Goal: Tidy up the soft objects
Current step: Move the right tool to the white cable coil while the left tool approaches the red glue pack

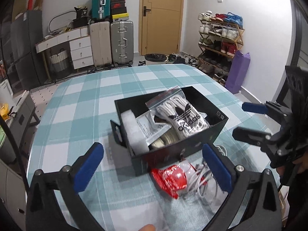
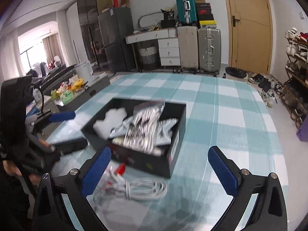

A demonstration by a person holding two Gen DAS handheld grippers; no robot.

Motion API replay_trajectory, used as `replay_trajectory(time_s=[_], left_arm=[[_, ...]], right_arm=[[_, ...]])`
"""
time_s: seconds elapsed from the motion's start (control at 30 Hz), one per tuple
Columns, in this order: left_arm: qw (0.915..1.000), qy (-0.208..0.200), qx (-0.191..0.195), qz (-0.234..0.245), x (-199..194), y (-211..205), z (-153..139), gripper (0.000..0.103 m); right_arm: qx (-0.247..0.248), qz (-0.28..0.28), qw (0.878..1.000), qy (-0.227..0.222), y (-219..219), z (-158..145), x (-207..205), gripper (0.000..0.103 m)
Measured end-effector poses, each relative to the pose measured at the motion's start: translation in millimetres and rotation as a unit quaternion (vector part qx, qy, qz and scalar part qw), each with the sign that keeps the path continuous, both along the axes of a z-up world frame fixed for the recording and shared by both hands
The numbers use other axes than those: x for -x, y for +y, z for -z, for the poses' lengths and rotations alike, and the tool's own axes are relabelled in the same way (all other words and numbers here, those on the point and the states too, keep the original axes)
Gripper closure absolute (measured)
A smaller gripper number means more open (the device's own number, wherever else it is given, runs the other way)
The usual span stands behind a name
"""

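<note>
A black open box (image 1: 173,150) (image 2: 142,161) stands on the teal checked tablecloth (image 1: 77,105). In it lie a clear bag of white laces (image 1: 184,115) (image 2: 146,123), a white foam piece (image 1: 132,132) and silver packets. In front of the box, a red-and-clear bag (image 1: 173,179) and loose white laces (image 2: 142,190) lie on the cloth. My left gripper (image 1: 152,146) (image 2: 79,129) is open, straddling the box's near corner and the red bag, touching neither. My right gripper (image 2: 159,150) (image 1: 239,119) hangs open over the box's near wall with nothing between its fingers.
Beyond the table's far edge stand suitcases (image 1: 121,42), a white drawer unit (image 1: 80,52), a wooden door (image 1: 161,17), a shoe rack (image 1: 221,38) and a purple bag (image 1: 237,71). A fingertip (image 1: 147,227) shows at the bottom. A low grey cabinet (image 2: 82,96) stands left.
</note>
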State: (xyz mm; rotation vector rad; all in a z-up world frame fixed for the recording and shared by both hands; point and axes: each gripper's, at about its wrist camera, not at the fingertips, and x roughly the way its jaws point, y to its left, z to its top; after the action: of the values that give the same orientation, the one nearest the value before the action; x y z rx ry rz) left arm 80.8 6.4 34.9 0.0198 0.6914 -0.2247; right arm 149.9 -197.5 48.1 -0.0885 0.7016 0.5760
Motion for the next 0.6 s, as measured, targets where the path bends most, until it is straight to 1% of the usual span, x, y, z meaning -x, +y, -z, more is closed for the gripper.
replay_trajectory(time_s=[0.17,0.43,0.5,0.6], left_arm=[[0.9999,-0.001,-0.001,-0.014,10.3,3.6,8.9,0.000],[0.9995,0.007,-0.002,-0.030,11.6,10.9,22.9,0.000],[0.9995,0.001,-0.002,-0.031,13.9,11.7,24.0,0.000],[0.9996,0.006,-0.004,-0.028,14.5,12.1,28.1,0.000]], right_arm=[[0.026,-0.011,1.000,0.006,-1.3,15.0,12.8,0.001],[0.054,-0.029,0.998,0.031,4.6,35.4,14.7,0.001],[0.055,-0.036,0.997,0.035,6.7,39.9,14.4,0.001],[0.064,-0.042,0.996,0.051,8.8,50.4,12.9,0.001]])
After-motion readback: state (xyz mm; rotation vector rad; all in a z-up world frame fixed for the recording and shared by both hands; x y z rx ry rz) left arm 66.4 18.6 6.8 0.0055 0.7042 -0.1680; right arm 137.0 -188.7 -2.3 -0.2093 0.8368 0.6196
